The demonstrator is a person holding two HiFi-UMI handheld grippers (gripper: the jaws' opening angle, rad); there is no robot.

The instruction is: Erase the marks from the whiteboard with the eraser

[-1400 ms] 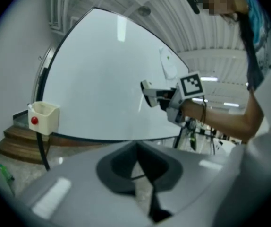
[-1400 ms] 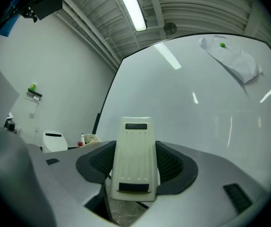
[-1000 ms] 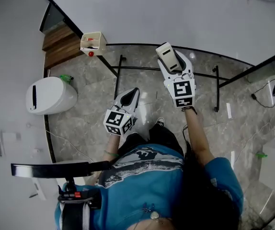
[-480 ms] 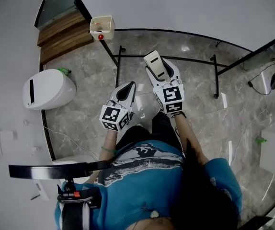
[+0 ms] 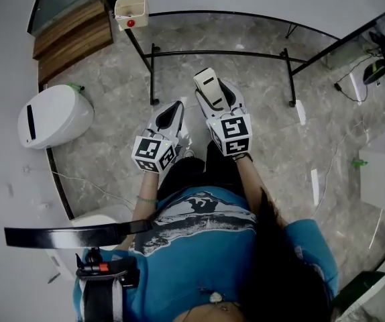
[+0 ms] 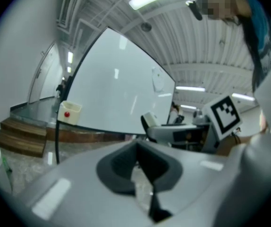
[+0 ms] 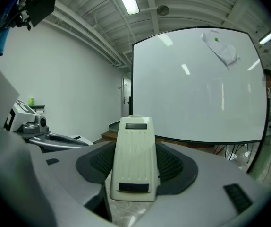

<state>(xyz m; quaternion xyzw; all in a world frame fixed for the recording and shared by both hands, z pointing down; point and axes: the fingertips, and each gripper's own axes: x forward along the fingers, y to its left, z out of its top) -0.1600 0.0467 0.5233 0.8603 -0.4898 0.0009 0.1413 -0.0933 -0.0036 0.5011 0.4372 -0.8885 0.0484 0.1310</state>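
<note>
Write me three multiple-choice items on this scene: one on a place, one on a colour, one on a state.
1. Where is the eraser?
A. between the jaws of the right gripper
B. lying on a desk
C. in the left gripper

2. What colour is the dot on the small box at the corner of the whiteboard?
A. green
B. red
C. blue

3. How do the left gripper's jaws stand?
A. wide apart
B. shut on a marker
C. together, nothing between them

1 A: the right gripper view shows its pads on the eraser's sides.
2 B: the head view shows a red dot.
3 C: the left gripper view shows the pads meeting.
</note>
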